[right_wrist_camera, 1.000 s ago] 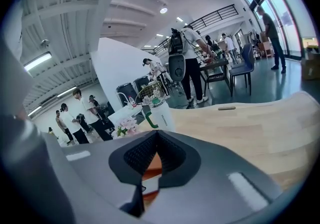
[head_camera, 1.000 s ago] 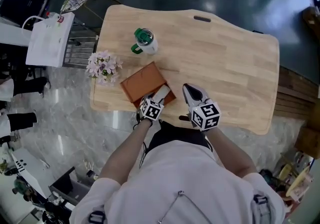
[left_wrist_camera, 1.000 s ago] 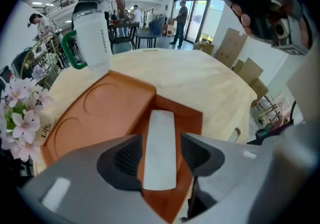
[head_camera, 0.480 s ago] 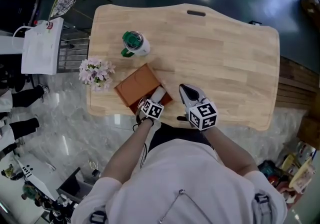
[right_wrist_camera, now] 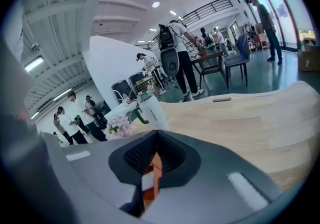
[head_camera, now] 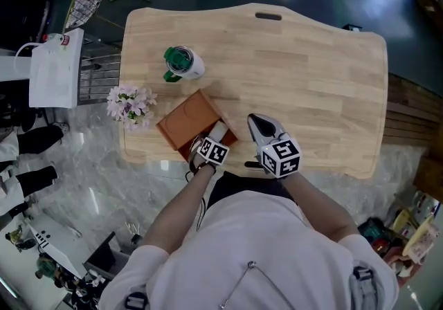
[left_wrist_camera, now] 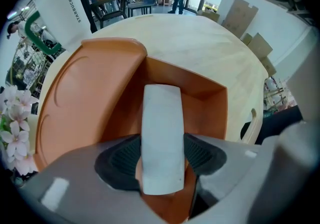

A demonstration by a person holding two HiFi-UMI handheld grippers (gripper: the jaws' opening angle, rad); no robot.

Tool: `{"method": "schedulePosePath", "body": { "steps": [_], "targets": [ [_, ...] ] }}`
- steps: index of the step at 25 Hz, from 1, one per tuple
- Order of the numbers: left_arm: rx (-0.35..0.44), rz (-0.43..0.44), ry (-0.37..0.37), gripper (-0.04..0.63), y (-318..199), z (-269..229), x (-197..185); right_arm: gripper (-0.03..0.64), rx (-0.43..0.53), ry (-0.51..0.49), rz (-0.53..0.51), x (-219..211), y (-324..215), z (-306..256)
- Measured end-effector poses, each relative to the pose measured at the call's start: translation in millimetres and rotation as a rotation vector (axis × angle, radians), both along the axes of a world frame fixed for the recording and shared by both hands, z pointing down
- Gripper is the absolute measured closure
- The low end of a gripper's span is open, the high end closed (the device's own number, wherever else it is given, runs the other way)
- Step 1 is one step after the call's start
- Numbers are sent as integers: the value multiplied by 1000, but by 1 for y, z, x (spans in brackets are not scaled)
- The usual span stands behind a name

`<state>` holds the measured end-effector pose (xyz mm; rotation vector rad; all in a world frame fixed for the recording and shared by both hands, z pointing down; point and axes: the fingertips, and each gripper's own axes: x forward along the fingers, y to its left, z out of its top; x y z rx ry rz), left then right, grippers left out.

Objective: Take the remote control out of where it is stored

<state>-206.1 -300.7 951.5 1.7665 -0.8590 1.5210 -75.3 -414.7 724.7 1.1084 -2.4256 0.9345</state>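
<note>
**In the box: remote gripped, not yet out**

Inside the orange box (left_wrist_camera: 90, 98), at the bench's (head_camera: 311, 80) near edge: remote control (left_wrist_camera: 161, 113), clamped between fingers of the left gripper (left_wrist_camera: 161, 155). Unmoved since a second ago, so extraction barely begun. Right gripper (right_wrist_camera: 152, 160) fingers together, empty, alongside. Open room right and far; cup (head_camera: 181, 62) and flowers (head_camera: 129, 103) left.

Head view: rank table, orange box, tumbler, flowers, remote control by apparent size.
1. table
2. orange box
3. flowers and tumbler: about alike, not ranked
4. remote control, partly hidden
</note>
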Motion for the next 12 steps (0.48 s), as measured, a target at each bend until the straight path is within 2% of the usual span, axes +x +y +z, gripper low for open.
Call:
{"method": "schedulePosePath", "body": {
  "steps": [12],
  "targets": [
    [36, 46, 27, 337, 4, -11, 1, 589, 7, -11, 5, 6, -5, -3]
  ]
}}
